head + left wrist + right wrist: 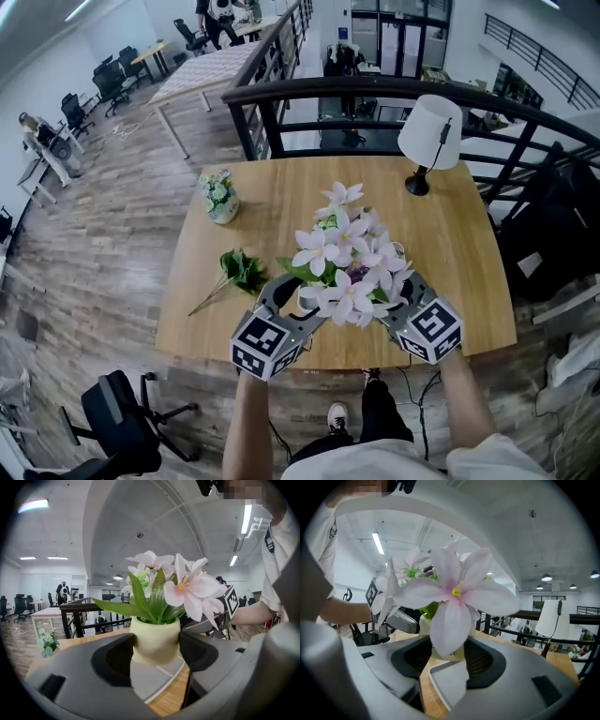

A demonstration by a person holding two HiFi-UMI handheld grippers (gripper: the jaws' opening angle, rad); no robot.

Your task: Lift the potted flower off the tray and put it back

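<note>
A: Pot – where?

B: Pot (154,641), cream, sits at 6 o'clock on the worktop (281,187), close to the near edge. It is carried between both claws. In the head view the pink-white blooms (349,262) spread over it and hide it.

A: Left claw?

B: Left claw (155,648) is clamped on the pot. In its own view one dark pad presses each flank, at 9 and 3 o'clock of the pot.

A: Right claw?

B: Right claw (447,656) is clamped on the pot too, coming in from the opposite side. A big petal hangs across the pot there, but the pot fills the gap between the pads.

A: Tray?

B: Tray (157,679), pale grey with a raised rim, lies directly under the pot, showing at 6 o'clock of it in both gripper views. Can't tell whether the pot's base clears it or touches it. In the head view the blooms cover it.

A: Other items?

B: Lamp (429,136), white shade, at 1 o'clock on the worktop. Small vase (220,199) of pale flowers at 10 o'clock. Loose leafy sprig (239,272) at 8 o'clock, just beside the left claw but apart from it. All well apart from the pot.
</note>
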